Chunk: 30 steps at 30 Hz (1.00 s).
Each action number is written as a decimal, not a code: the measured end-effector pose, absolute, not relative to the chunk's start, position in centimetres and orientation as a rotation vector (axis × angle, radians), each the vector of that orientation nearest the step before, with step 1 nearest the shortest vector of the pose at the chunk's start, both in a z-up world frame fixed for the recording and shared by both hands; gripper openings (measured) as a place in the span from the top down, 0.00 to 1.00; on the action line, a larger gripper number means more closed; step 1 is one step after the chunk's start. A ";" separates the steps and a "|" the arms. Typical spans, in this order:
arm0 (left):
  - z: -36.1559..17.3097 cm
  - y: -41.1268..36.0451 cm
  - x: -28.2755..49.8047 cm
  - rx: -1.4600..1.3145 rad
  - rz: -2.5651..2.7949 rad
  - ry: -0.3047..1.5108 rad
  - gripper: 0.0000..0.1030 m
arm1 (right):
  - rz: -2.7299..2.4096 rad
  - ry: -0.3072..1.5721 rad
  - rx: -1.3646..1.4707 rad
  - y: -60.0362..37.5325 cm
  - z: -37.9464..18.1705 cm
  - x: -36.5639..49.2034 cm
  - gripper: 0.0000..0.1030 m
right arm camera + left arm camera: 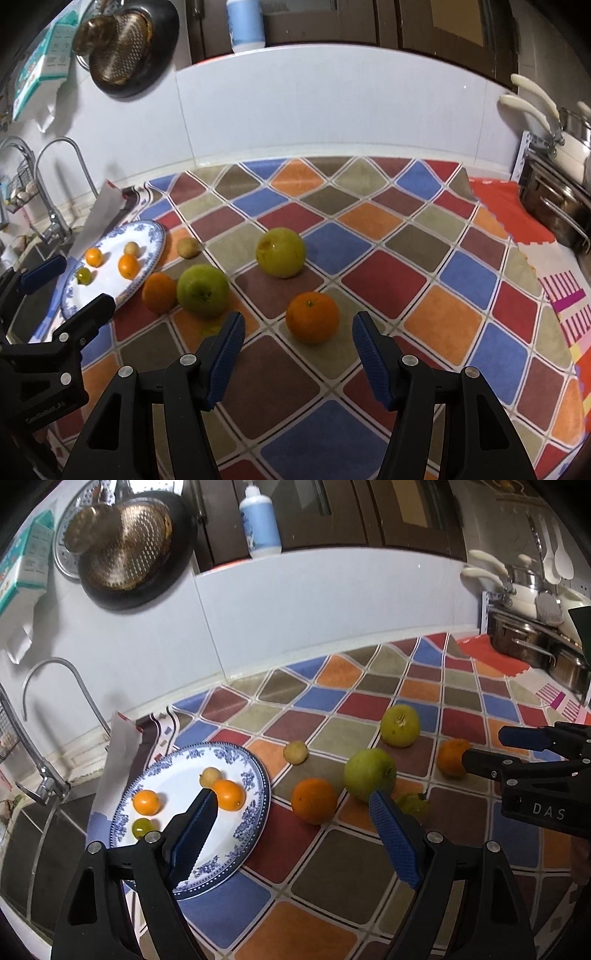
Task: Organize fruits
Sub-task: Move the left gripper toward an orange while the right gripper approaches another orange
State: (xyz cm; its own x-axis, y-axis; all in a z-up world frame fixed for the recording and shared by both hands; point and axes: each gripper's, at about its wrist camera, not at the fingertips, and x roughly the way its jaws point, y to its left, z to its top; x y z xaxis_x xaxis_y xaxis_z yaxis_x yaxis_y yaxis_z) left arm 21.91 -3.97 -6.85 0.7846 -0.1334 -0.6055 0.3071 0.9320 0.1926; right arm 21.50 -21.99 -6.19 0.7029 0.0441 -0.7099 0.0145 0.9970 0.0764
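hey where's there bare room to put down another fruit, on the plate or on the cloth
The plate has bare white on its near half, below the four small fruits. The checkered cloth lies bare right of the near orange, toward the pots. It is crowded between the plate and the yellow-green fruit.

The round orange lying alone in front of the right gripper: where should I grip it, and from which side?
Grip the round orange across its widest middle, coming straight forward and down with the open right gripper. It lies alone on the checkered tablecloth, well apart from the green apple, with bare cloth on both flanks for the fingers. Being a ball, it would probably slip from a high pinch.
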 end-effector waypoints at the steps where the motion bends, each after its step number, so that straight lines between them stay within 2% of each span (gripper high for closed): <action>1: -7.2 -4.0 22.2 0.291 -0.243 0.634 0.18 | 0.014 0.804 0.079 -22.0 -6.6 21.8 0.41; 26: -11.6 -5.1 27.0 0.338 -0.309 0.758 0.43 | 0.006 0.906 0.075 -22.0 -10.4 25.8 0.41; 30: -12.1 -5.5 27.5 0.341 -0.326 0.779 0.52 | -0.009 0.904 0.068 -22.2 -10.5 26.0 0.43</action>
State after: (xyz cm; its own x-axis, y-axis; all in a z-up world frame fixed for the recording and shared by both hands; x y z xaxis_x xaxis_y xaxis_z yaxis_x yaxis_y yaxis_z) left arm 27.52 -5.51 -12.12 0.6676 -0.1592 -0.7273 0.4070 0.8960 0.1776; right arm 25.98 -22.22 -10.48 0.6183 0.0212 -0.7857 0.0361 0.9978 0.0554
